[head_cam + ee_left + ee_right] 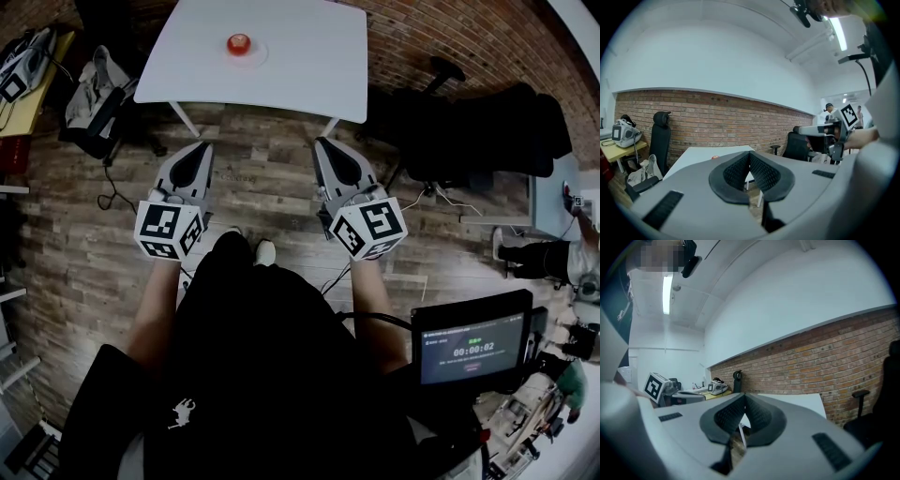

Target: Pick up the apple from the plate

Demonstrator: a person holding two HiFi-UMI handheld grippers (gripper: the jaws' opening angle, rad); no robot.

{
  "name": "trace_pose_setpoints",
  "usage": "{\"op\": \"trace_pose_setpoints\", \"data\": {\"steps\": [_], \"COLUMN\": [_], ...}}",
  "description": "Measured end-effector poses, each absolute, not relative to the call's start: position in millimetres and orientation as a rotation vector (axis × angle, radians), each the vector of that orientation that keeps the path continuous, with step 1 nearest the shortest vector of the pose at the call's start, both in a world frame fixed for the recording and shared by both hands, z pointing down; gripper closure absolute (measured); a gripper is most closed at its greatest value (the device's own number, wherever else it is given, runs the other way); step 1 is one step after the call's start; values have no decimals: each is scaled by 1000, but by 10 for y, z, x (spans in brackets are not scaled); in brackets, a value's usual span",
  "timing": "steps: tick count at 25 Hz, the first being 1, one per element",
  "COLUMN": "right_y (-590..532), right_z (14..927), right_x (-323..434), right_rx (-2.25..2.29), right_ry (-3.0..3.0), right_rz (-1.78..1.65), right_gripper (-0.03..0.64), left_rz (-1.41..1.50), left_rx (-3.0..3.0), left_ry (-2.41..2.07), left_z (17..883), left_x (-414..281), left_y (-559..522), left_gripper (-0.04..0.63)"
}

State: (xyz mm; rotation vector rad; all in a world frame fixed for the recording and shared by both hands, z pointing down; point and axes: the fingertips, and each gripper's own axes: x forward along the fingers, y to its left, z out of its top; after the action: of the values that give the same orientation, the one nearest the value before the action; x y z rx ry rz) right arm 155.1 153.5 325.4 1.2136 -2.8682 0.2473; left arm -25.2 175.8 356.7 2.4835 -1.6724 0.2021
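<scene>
A red apple (239,43) sits on a small white plate (255,53) near the far side of the white table (300,66). Both grippers hang over the wooden floor, short of the table's near edge and well away from the apple. My left gripper (202,147) is shut with nothing between its pads; my right gripper (322,143) is likewise shut and holds nothing. In the left gripper view the closed jaws (750,153) point toward the table (693,157), where the apple (715,157) shows as a small red spot. The right gripper view shows closed jaws (744,397) before the table (797,401).
A brick wall (450,37) runs behind the table. Black office chairs (487,131) stand at the right. A yellow side table (28,84) and bags (94,94) lie at the left. A screen (472,347) stands at lower right. Cables trail on the floor.
</scene>
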Motion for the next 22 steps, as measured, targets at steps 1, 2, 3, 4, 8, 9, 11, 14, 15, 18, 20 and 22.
{"op": "trace_pose_setpoints", "data": {"steps": [1, 2, 3, 4, 8, 9, 11, 14, 15, 18, 20, 22], "right_y": [1529, 1523, 1518, 1516, 1482, 1463, 1428, 1386, 1373, 1361, 1355, 1275], "right_z": [3247, 3239, 3231, 3226, 3213, 3208, 3194, 3181, 3175, 3142, 3107, 3103], "right_x": [1552, 1547, 1538, 1530, 1562, 1578, 1596, 1576, 1553, 1429, 1327, 1250], "right_rx": [1215, 1215, 1215, 1215, 1230, 1236, 1246, 1247, 1244, 1227, 1216, 1215], "right_ry": [-2870, -2872, -2874, -2876, -2874, -2873, -2871, -2872, -2873, -2873, -2867, -2860], "right_rz": [245, 241, 238, 235, 225, 222, 218, 216, 215, 198, 177, 172], "right_gripper": [613, 614, 614, 614, 614, 614, 614, 614, 614, 614, 614, 614], "left_rz": [207, 212, 214, 215, 210, 208, 199, 176, 167, 152, 156, 168], "left_rx": [2485, 2487, 2488, 2489, 2498, 2503, 2509, 2511, 2510, 2499, 2496, 2499], "left_ry": [-1675, -1676, -1677, -1677, -1674, -1672, -1673, -1687, -1692, -1699, -1693, -1682], "left_z": [3564, 3562, 3562, 3563, 3549, 3538, 3512, 3469, 3457, 3444, 3438, 3451], "left_x": [-250, -253, -258, -265, -260, -255, -257, -295, -322, -441, -522, -571], "left_y": [1754, 1748, 1743, 1738, 1699, 1679, 1641, 1590, 1570, 1530, 1516, 1437], "left_gripper": [589, 589, 589, 589, 589, 589, 589, 589, 589, 589, 589, 589]}}
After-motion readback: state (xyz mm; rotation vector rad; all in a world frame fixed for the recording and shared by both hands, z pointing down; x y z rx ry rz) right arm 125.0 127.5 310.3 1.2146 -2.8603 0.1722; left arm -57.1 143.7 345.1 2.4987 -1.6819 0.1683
